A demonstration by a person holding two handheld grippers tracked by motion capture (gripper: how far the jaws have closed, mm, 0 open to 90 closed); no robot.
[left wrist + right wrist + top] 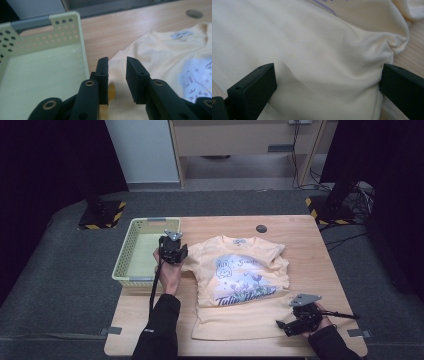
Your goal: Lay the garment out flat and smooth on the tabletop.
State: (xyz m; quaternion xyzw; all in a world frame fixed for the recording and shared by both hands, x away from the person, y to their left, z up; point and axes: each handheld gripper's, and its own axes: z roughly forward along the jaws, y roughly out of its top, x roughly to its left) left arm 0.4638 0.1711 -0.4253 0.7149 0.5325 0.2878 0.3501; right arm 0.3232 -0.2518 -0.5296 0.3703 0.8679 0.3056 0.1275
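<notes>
A pale yellow T-shirt (pixel 240 270) with a bunny and tulip print lies flat on the wooden table (pixel 310 255), collar away from me. My left gripper (pixel 176 249) hovers at the shirt's left sleeve, beside the basket. In the left gripper view its jaws (pixel 117 65) stand a narrow gap apart over the sleeve edge of the shirt (pixel 155 50), holding nothing. My right gripper (pixel 281 325) sits at the shirt's lower right hem. In the right gripper view it is (pixel 327 72) wide open, with wrinkled shirt fabric (pixel 312 37) lying between the jaws.
An empty pale green perforated basket (pixel 131 232) stands on the table's left part, its wall (pixel 77 37) close to my left jaw. A dark round grommet (pixel 261 228) sits in the table beyond the collar. Grey floor mats surround the table.
</notes>
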